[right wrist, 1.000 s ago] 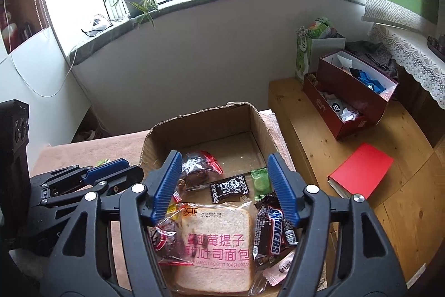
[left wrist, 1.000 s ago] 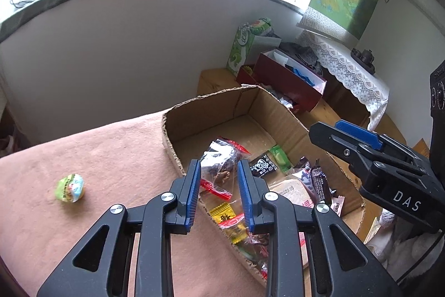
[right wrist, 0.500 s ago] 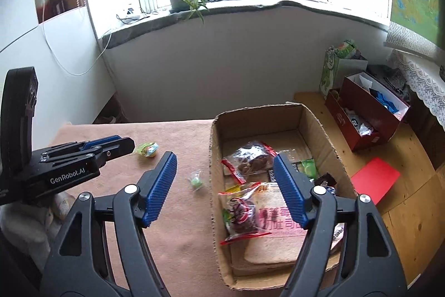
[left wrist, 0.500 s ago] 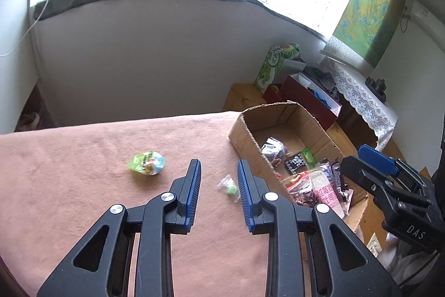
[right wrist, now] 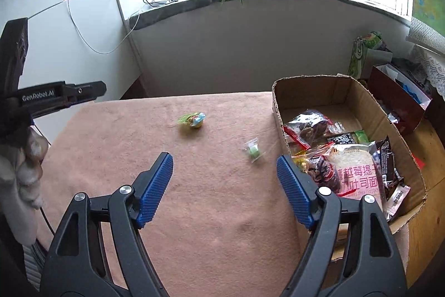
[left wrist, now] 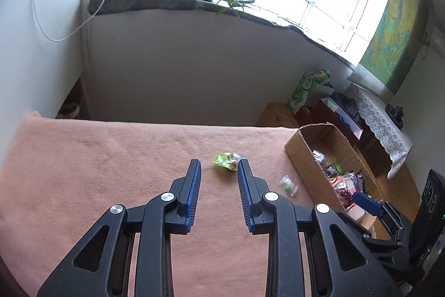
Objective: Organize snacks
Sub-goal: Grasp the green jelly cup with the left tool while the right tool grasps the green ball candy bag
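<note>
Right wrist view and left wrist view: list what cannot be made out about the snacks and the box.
- Green-wrapped snack: blurred in the right wrist view, label unreadable; in the left wrist view the finger covers its edge.
- Small green candy: too small and blurred in both views to tell its kind.
- Cardboard box: near corner hidden by the right gripper, whose jaws are opening with nothing between them.
- Bread packet: print partly covered by neighbouring wrappers.

On the pink cloth (right wrist: pixel 211 213) lie 2 loose snacks, 1 green jelly cup (right wrist: pixel 193 120) and 1 small wrapped candy (right wrist: pixel 253 150), beside 1 cardboard box (right wrist: pixel 314 86) holding perhaps 8 packets, overlapping too much to count surely.
</note>
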`<act>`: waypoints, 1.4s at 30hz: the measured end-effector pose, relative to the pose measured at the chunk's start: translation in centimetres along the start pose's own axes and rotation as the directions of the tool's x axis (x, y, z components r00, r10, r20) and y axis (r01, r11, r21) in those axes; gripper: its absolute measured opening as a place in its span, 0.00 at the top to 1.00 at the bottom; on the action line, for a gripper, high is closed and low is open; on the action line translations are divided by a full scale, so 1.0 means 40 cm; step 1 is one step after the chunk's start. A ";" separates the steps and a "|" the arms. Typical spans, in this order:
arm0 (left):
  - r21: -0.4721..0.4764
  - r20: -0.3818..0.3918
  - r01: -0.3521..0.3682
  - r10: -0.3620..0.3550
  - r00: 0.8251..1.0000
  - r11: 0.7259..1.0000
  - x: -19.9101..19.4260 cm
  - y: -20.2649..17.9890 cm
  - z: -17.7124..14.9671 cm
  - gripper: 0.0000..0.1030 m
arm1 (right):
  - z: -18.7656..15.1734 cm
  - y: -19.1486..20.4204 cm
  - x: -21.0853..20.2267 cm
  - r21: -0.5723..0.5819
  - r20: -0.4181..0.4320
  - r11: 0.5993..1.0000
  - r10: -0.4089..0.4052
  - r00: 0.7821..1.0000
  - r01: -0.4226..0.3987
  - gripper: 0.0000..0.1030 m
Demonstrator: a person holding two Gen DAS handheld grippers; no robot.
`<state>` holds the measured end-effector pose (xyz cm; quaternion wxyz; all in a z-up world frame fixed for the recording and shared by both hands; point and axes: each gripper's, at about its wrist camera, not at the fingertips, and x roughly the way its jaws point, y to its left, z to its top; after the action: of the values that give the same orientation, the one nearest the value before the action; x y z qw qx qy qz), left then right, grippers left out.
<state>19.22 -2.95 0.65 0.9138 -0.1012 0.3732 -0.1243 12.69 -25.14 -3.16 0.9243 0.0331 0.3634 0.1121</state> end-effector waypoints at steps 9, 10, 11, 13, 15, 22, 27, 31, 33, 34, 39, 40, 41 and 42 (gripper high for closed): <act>0.003 -0.039 0.027 -0.027 0.999 1.000 0.059 0.027 -0.022 0.53 | -0.050 -0.027 0.104 0.114 -0.103 0.989 -0.079 0.992 0.091 0.23; 0.005 -0.051 0.033 -0.033 0.998 0.999 0.076 0.024 -0.028 0.53 | -0.051 -0.023 0.110 0.100 -0.098 0.989 -0.100 0.990 0.110 0.23; 0.009 -0.065 0.042 -0.041 0.997 0.999 0.093 0.019 -0.034 0.53 | -0.048 -0.018 0.117 0.083 -0.095 0.989 -0.115 0.989 0.123 0.23; 0.018 -0.091 0.050 -0.048 0.995 0.999 0.128 0.010 -0.044 0.53 | -0.040 -0.009 0.136 0.070 -0.104 0.988 -0.133 0.986 0.141 0.23; 0.028 -0.112 0.060 -0.056 0.992 0.998 0.157 0.004 -0.052 0.53 | -0.035 -0.005 0.148 0.072 -0.103 0.987 -0.134 0.986 0.141 0.23; 0.040 -0.161 0.081 -0.074 0.984 0.996 0.233 0.001 -0.060 0.53 | -0.024 0.018 0.162 0.088 -0.073 0.982 -0.163 0.984 0.169 0.23; 0.056 -0.185 0.092 -0.080 0.980 0.994 0.278 0.005 -0.057 0.53 | -0.015 0.024 0.181 0.118 -0.059 0.967 -0.219 0.974 0.225 0.23; 0.074 -0.190 0.105 -0.090 0.978 0.992 0.302 0.011 -0.050 0.53 | -0.008 0.065 0.144 0.088 -0.002 0.967 -0.239 0.971 0.238 0.36; 0.073 -0.194 0.111 -0.095 0.976 0.991 0.314 0.019 -0.048 0.53 | -0.006 0.082 0.141 0.070 0.002 0.970 -0.232 0.973 0.232 0.36; 0.072 -0.195 0.115 -0.099 0.976 0.991 0.319 0.023 -0.047 0.53 | -0.006 0.082 0.149 0.075 -0.010 0.973 -0.220 0.976 0.220 0.36; 0.086 -0.195 0.130 -0.111 0.974 0.988 0.334 0.034 -0.051 0.53 | -0.015 0.041 0.221 0.146 -0.089 0.965 -0.205 0.975 0.216 0.40; 0.090 -0.195 0.132 -0.113 0.974 0.987 0.334 0.035 -0.052 0.53 | -0.016 0.028 0.235 0.163 -0.103 0.961 -0.208 0.973 0.223 0.43; 0.094 -0.195 0.133 -0.113 0.974 0.987 0.336 0.035 -0.050 0.53 | -0.015 0.016 0.244 0.171 -0.111 0.957 -0.217 0.970 0.234 0.45; 0.096 -0.193 0.134 -0.114 0.974 0.986 0.339 0.036 -0.048 0.53 | -0.013 0.010 0.253 0.173 -0.115 0.954 -0.226 0.967 0.244 0.46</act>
<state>27.44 -5.85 -10.01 0.8692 -0.0623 0.4431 -0.2104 19.43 -22.41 -10.21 0.9057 0.0703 0.4168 -0.0318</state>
